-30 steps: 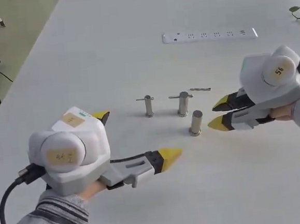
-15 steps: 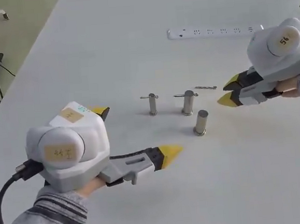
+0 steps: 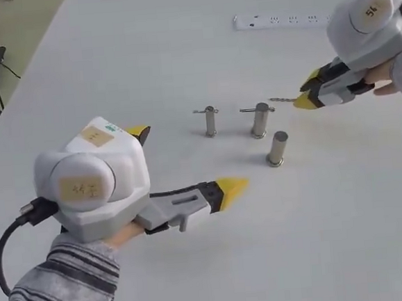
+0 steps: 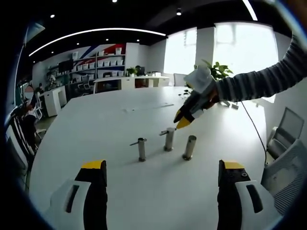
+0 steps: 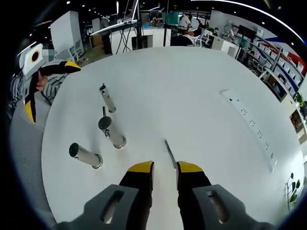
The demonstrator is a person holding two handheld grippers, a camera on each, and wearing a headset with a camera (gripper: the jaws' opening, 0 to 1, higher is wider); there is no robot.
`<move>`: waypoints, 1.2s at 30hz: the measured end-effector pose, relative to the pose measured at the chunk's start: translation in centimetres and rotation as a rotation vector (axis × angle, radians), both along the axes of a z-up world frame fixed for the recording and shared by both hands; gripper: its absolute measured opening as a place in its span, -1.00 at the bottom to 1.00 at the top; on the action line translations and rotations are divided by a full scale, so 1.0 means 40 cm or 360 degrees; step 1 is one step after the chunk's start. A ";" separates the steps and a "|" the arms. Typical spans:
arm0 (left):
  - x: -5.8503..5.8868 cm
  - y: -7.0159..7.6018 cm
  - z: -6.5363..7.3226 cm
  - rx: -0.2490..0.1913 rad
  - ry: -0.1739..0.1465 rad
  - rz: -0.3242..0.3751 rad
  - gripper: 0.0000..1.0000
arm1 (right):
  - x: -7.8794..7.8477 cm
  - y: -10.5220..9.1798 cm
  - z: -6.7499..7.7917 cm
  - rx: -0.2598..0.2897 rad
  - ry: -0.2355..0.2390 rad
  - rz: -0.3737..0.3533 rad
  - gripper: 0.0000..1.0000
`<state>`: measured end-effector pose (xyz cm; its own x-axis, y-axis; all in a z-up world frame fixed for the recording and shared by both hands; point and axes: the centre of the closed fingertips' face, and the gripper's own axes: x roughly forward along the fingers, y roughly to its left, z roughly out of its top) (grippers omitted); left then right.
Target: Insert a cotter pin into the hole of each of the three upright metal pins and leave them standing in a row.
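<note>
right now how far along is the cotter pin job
Two of three done: the left pin and middle pin each carry a cotter pin through the top. In hand: the right gripper has its jaws at the end of the loose cotter pin on the table, not shut on it. Left: the bare third pin, standing forward of the row.

Bright, even overhead light washes the white desk [image 3: 180, 68], leaving only faint, soft shadows at the feet of the metal pins [image 3: 260, 120]. Beyond the desk, windows [image 4: 230, 48] are blown out and a ceiling strip light [image 4: 96, 32] glares. Both gripper views bend strongly toward their edges; focus is sharp.
</note>
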<state>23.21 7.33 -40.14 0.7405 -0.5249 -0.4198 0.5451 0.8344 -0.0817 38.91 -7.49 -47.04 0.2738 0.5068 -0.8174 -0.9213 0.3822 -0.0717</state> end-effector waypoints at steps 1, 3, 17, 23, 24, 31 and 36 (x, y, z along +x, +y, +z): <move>0.000 -0.001 0.000 0.0001 0.0000 -0.0005 0.91 | 0.006 0.000 -0.003 -0.0014 -0.0004 0.0014 -0.74; 0.001 -0.002 -0.002 0.0001 0.0005 -0.0009 0.91 | 0.012 0.002 -0.007 -0.0014 0.0008 0.0020 -0.74; 0.009 0.010 -0.014 -0.0011 0.0033 0.0015 0.89 | 0.040 -0.001 -0.049 -0.0099 0.0090 0.0045 -0.80; 0.005 0.013 -0.020 -0.0011 0.0048 0.0020 0.88 | 0.027 -0.007 -0.063 -0.0152 0.0115 0.0092 -0.89; 0.005 0.014 -0.021 -0.0007 0.0047 0.0019 0.88 | 0.024 -0.001 -0.059 -0.0140 0.0105 0.0096 -0.91; 0.006 0.018 -0.020 -0.0026 0.0052 0.0031 0.87 | 0.026 0.000 -0.062 -0.0227 0.0055 0.0204 -1.00; 0.004 0.015 -0.019 -0.0037 0.0056 0.0030 0.86 | 0.016 0.000 -0.060 -0.0251 0.0044 0.0240 -1.00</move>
<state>23.38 7.95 -40.88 0.7355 -0.5208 -0.4334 0.5257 0.8422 -0.1199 39.56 -7.50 -49.43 0.1810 0.4053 -0.8961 -0.9696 0.2262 -0.0935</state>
